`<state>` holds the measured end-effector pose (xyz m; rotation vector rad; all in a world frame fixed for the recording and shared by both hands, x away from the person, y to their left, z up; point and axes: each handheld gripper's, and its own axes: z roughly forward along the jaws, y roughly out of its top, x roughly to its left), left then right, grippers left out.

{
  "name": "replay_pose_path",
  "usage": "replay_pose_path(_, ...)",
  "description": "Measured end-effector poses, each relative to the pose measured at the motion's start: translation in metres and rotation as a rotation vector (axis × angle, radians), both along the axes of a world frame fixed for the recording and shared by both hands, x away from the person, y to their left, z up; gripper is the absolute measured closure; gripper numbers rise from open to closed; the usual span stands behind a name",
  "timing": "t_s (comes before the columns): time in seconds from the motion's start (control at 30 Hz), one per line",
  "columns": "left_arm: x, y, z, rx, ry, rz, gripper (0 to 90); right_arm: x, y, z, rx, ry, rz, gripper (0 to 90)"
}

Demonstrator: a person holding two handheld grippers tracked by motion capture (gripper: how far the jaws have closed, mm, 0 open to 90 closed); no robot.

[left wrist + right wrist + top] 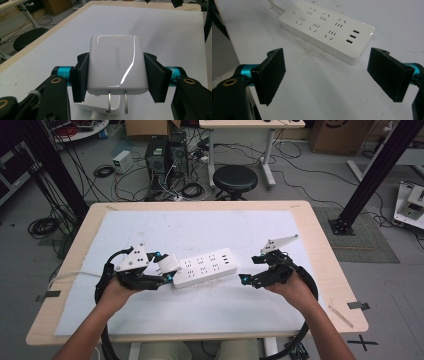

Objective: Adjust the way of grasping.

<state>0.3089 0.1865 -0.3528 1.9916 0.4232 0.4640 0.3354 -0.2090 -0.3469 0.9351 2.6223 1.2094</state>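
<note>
1. Gripping a white UGREEN wall charger (115, 66), left tool (116, 77) has both jaws pressed on its sides; two prongs point down at frame bottom, just above the strip's end.
2. Right tool (325, 75) wide open, nothing btwn jaws; in high view it sits centre-right (248, 279).
3. White power strip (206, 267) lies mid-frame on white sheet (200, 232) over the counter (320, 250), btwn both tools, near each.
4. Strip's USB ports face upper right in right gripper view (327, 28).
</note>
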Motion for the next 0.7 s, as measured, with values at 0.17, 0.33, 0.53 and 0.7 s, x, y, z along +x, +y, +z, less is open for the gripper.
replay_pose_path(0.17, -0.002, -0.011, -0.004, 0.009, -0.018, -0.047, 42.5, 0.003, 0.007, -0.001, 0.081, 0.061, 0.027, 15.4)
replay_pose_path(0.33, -0.004, -0.019, -0.005, 0.036, -0.039, -0.083, 42.5, 0.004, 0.016, 0.0, 0.125, 0.112, 0.04, 15.4)
replay_pose_path(0.53, -0.005, -0.025, -0.008, 0.048, -0.054, -0.107, 42.5, 0.007, 0.02, 0.0, 0.155, 0.155, 0.029, 15.8)
replay_pose_path(0.7, -0.004, -0.029, -0.012, 0.053, -0.068, -0.132, 42.5, 0.009, 0.026, -0.001, 0.17, 0.193, 0.039, 15.8)
